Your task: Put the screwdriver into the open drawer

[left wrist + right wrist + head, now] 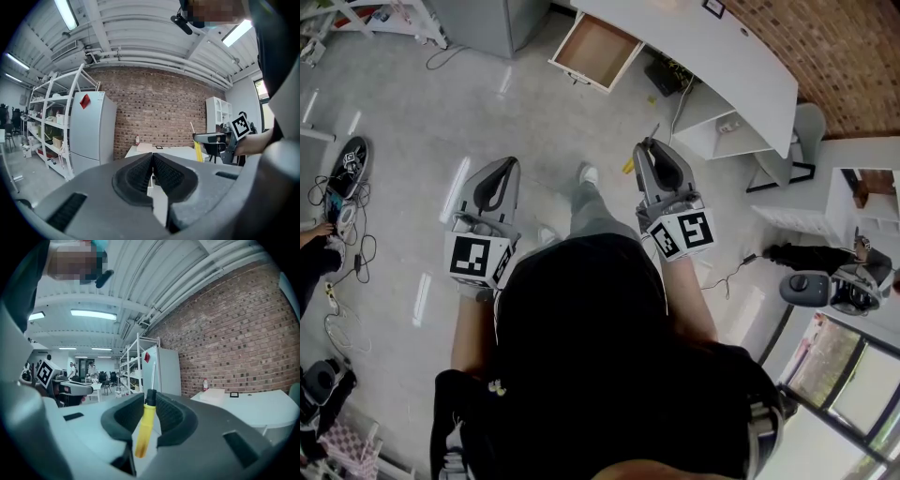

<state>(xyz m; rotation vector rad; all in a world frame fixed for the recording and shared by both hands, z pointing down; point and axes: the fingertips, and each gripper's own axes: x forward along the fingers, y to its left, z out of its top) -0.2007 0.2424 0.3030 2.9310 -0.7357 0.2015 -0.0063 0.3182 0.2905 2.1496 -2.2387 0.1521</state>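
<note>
While the person stands on the grey floor (441, 103) facing the white desk (712, 47), the right gripper (149, 404) has its jaws clamped on the yellow handle of the screwdriver (143, 427). The tool's thin shaft pokes out past the jaw tips. The left gripper (153, 161) is held alongside, apart from the right one, its ribbed jaws pressed together. The open drawer (595, 52) juts from the desk's front edge at its left end, well ahead of both grippers, showing its wooden bottom.
</note>
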